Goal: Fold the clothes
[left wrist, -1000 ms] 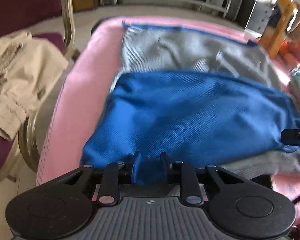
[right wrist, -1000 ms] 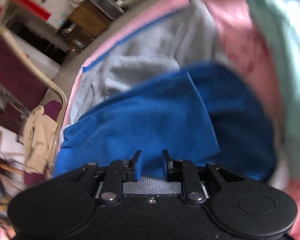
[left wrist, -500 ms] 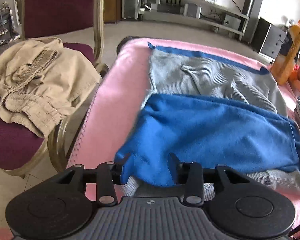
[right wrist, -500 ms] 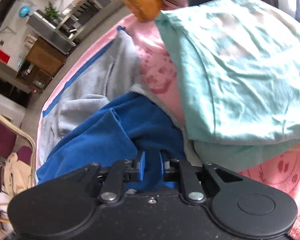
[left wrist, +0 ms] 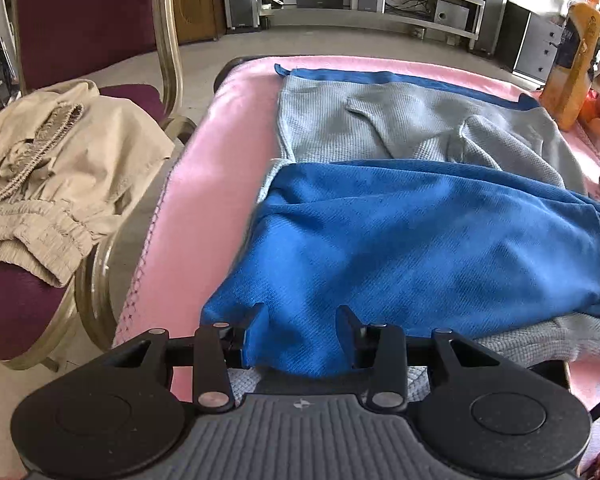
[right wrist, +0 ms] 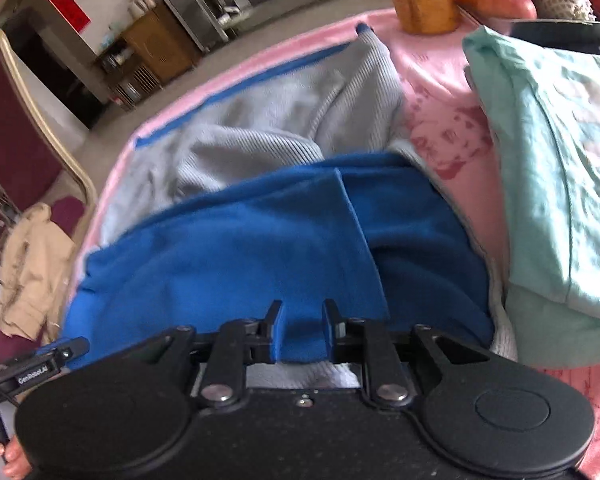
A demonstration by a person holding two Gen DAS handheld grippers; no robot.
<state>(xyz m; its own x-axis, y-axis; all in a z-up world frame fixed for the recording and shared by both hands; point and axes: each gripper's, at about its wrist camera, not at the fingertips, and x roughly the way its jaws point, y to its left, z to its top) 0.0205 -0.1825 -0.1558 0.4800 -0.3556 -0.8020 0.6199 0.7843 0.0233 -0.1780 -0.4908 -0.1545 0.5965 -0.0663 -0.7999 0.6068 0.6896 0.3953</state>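
Observation:
A blue and grey garment (left wrist: 420,232) lies on a pink-covered table (left wrist: 204,168), its blue side folded over the grey inner side (left wrist: 380,120). My left gripper (left wrist: 302,320) is open, with the blue near-left edge lying loose between its fingers. In the right wrist view the same garment (right wrist: 228,248) shows its near-right edge. My right gripper (right wrist: 302,316) has opened partway, and the blue fabric still lies between its fingers.
A maroon chair (left wrist: 80,20) with beige trousers (left wrist: 48,168) stands left of the table. An orange juice bottle (left wrist: 576,56) and fruit (right wrist: 504,0) are at the far right. Folded mint-green clothes (right wrist: 560,168) are stacked on the right.
Both grippers laid the blue edge down toward me over the grey side. The left gripper opened and released it; the right gripper's jaws widened in the last half second.

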